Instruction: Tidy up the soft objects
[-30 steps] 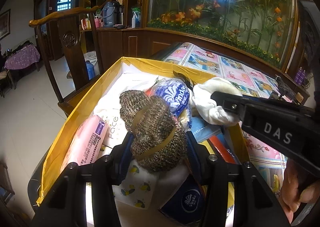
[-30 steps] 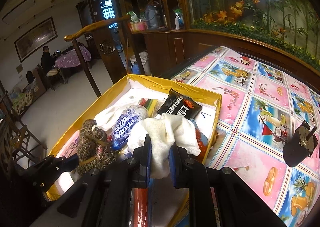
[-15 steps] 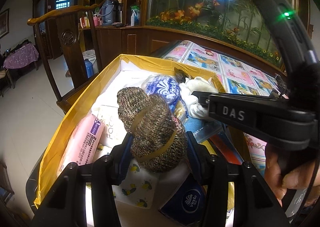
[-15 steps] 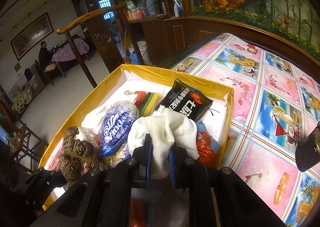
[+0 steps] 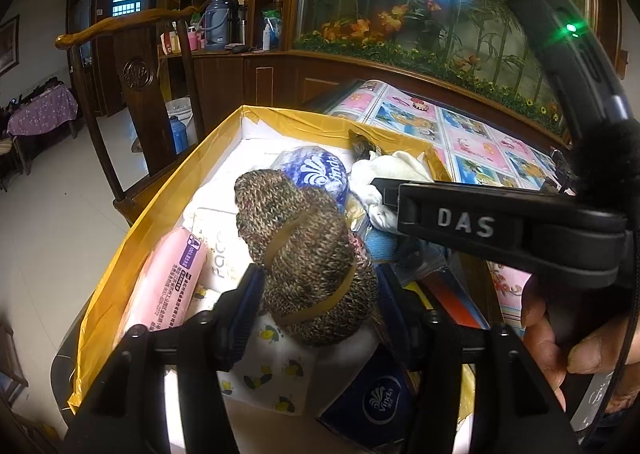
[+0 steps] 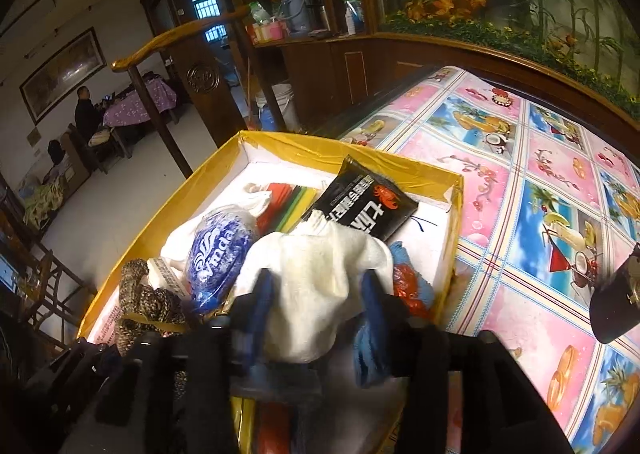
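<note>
Table, pictured pink-blue cloth [image 6: 552, 182]; yellow-rimmed box [image 6: 400, 164] at corner, black object [image 6: 614, 306] apart.

The yellow-edged box [image 6: 404, 164] is crowded with packets; bare white floor shows only near its far-right corner, beside the black packet [image 6: 362, 202].

I am clamping my left gripper [image 5: 316, 286] around a knitted bundle [image 5: 308, 254], while my right gripper [image 6: 316, 294], jaws spread, is bracketing a white cloth [image 6: 320, 278].
</note>
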Motion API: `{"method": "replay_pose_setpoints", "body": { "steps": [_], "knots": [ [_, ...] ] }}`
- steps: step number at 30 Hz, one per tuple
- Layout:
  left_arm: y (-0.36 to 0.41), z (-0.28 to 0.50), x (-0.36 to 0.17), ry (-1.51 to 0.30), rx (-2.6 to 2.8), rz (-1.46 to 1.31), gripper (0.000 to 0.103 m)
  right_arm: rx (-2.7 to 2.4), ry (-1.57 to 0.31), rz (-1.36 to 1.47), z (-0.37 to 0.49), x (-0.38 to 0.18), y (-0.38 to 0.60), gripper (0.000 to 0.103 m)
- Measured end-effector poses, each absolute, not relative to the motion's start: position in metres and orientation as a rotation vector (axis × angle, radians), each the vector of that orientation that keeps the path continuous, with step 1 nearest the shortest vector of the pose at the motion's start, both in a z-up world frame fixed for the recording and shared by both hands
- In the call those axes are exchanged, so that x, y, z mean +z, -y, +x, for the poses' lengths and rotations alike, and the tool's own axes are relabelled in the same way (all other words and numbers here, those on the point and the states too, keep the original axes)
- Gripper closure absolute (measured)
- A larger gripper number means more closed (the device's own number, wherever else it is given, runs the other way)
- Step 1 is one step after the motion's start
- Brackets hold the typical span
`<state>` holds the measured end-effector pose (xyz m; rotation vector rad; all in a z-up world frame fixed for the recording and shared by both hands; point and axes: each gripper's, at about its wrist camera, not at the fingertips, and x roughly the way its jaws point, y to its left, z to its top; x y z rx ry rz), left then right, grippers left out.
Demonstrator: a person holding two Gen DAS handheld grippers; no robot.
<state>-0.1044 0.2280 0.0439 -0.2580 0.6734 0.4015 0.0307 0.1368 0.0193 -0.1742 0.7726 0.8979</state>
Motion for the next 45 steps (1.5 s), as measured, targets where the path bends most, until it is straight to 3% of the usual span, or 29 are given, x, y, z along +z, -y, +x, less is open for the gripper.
{"method": "replay_pose_setpoints", "body": {
  "steps": [11,18,26,29,40,45],
  "knots": [
    [-0.223,-0.112,0.049,-0.610,0.414,-0.234,0.027,0.936,-0.692,-0.133,0.009,0.037,-0.107,0.033],
    [-0.213,-0.122,0.055,-0.552,0.455,-0.190,0.010,0.915,-0.635,-0.014,-0.006,0.045,-0.056,0.017],
    [-0.207,-0.135,0.057,-0.513,0.543,-0.190,0.008,0.917,-0.481,0.008,-0.042,0.043,-0.001,0.000],
    [-0.200,-0.143,0.059,-0.487,0.561,-0.178,0.001,0.934,-0.459,-0.032,-0.056,0.039,0.011,0.000],
    [-0.187,-0.152,0.067,-0.532,0.588,-0.124,0.000,0.938,-0.406,-0.091,-0.092,0.028,0.042,0.000],
    [-0.193,-0.164,0.067,-0.559,0.513,-0.221,0.000,0.936,-0.406,-0.076,-0.093,0.025,0.049,0.000]
  ]
}}
